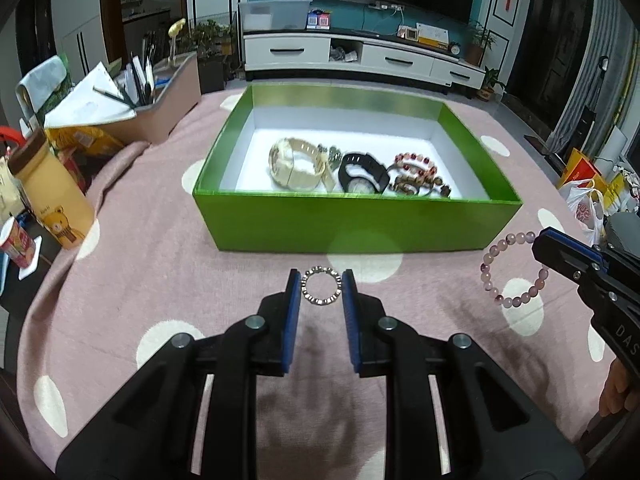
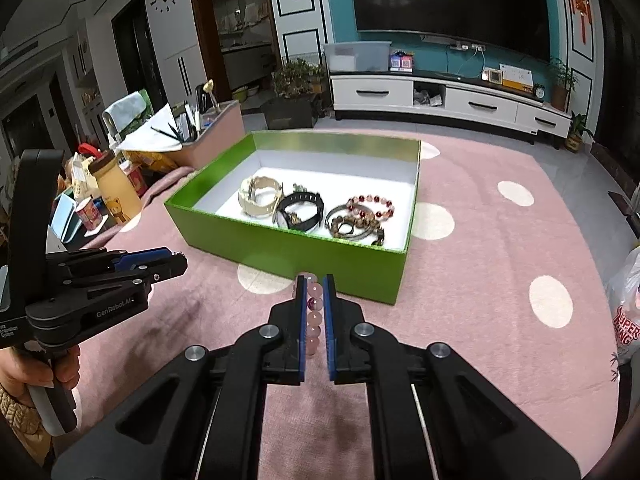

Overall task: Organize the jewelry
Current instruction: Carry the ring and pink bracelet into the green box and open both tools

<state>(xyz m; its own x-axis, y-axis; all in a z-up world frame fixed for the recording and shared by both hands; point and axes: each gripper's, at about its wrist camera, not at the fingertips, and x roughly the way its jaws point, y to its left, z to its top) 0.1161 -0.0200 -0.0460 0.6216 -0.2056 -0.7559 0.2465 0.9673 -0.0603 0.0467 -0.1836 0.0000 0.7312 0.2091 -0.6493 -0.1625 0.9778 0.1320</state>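
My left gripper (image 1: pixel 321 280) is shut on a small silver link bracelet (image 1: pixel 321 289), pinched by its sides just above the pink dotted cloth, in front of the green box (image 1: pixel 352 224). From the right wrist view that gripper (image 2: pixel 176 261) shows side-on at the left. My right gripper (image 2: pixel 313 280) is shut on a pink bead bracelet (image 2: pixel 315 312). In the left wrist view the bead bracelet (image 1: pixel 489 258) hangs as a loop from the right gripper (image 1: pixel 556 254). The box (image 2: pixel 288 250) holds a beige watch (image 2: pixel 258 196), a black watch (image 2: pixel 300 212) and several bead bracelets (image 2: pixel 364 212).
At the left stand a yellow bear bottle (image 1: pixel 56 200), a small red cup (image 1: pixel 16 242) and a pink organiser with pens (image 1: pixel 168 96). A plastic bag (image 1: pixel 584 208) lies at the right table edge. Pink dotted cloth (image 2: pixel 500 280) stretches right of the box.
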